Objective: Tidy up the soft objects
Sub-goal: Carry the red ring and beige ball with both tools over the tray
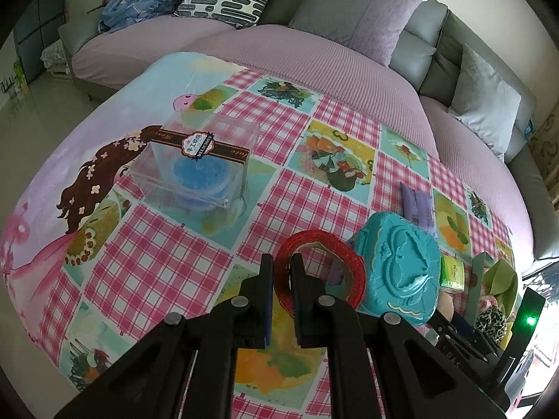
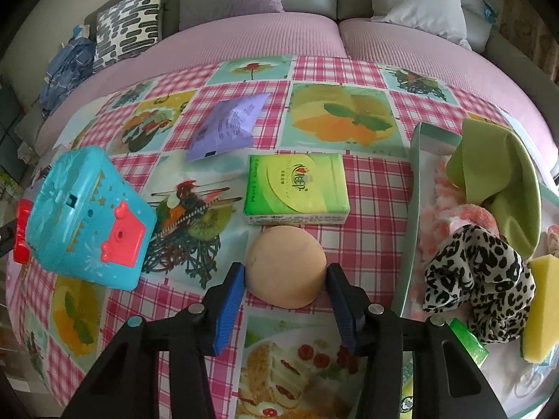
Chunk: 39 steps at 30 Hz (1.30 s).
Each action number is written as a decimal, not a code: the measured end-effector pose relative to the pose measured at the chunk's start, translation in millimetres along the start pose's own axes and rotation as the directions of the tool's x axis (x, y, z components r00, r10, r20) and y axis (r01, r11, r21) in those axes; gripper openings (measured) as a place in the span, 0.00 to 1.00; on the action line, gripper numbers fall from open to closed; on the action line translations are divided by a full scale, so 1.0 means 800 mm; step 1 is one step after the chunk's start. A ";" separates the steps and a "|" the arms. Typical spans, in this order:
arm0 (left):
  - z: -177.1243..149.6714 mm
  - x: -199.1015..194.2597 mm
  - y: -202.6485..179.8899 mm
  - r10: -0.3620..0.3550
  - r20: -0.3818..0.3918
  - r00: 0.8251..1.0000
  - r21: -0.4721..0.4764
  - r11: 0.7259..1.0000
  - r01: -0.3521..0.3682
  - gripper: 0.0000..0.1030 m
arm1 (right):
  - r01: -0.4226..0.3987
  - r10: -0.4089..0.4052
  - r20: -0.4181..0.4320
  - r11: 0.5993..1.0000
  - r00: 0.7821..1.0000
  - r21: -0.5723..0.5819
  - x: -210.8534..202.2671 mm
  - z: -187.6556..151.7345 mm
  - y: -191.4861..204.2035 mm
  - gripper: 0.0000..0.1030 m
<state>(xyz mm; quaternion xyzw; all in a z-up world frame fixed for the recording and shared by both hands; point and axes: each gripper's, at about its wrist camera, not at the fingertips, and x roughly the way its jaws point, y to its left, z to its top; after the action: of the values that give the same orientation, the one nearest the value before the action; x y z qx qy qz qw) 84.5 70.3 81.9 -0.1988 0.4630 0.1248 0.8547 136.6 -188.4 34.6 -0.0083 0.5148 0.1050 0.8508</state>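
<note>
My left gripper [image 1: 282,262] is shut on a red ribbon roll [image 1: 325,269], pinching its near wall just above the patterned tablecloth [image 1: 167,265]. My right gripper [image 2: 284,274] has its blue pads on both sides of a beige round sponge puff [image 2: 285,267] lying on the cloth; the pads touch its edges. A green tissue pack [image 2: 297,193] lies just beyond the puff. A pale green tray [image 2: 415,181] at the right holds a green cloth [image 2: 499,181], a leopard scrunchie [image 2: 478,279], pink fluffy items [image 2: 440,209] and a yellow sponge [image 2: 541,303].
A teal plastic toy box [image 2: 87,216] stands left of the puff, also in the left wrist view [image 1: 398,269]. A purple sachet [image 2: 230,125] lies farther back. A clear box with a blue item [image 1: 199,167] stands at the left. A sofa with cushions [image 1: 356,14] lies beyond.
</note>
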 end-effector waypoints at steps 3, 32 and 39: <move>0.001 -0.006 -0.003 -0.004 0.015 1.000 0.004 1.000 0.004 0.09 | -0.008 0.008 0.010 1.000 1.000 0.009 -0.006 0.001 -0.003 0.49; -0.040 -0.074 -0.150 -0.193 0.080 0.978 0.286 0.944 0.163 0.09 | 0.095 -0.144 0.172 0.959 0.975 0.267 -0.150 -0.026 -0.139 0.49; -0.074 -0.048 -0.211 -0.242 -0.028 0.970 0.387 0.892 0.233 0.09 | 0.133 -0.201 0.167 0.929 0.965 0.345 -0.165 -0.039 -0.188 0.49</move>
<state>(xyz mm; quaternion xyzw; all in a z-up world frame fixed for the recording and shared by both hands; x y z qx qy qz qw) 87.0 -108.5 122.8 -0.0795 0.4417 -0.0725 0.8907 78.0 -361.7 121.5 0.1011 0.4345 -0.0557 0.8933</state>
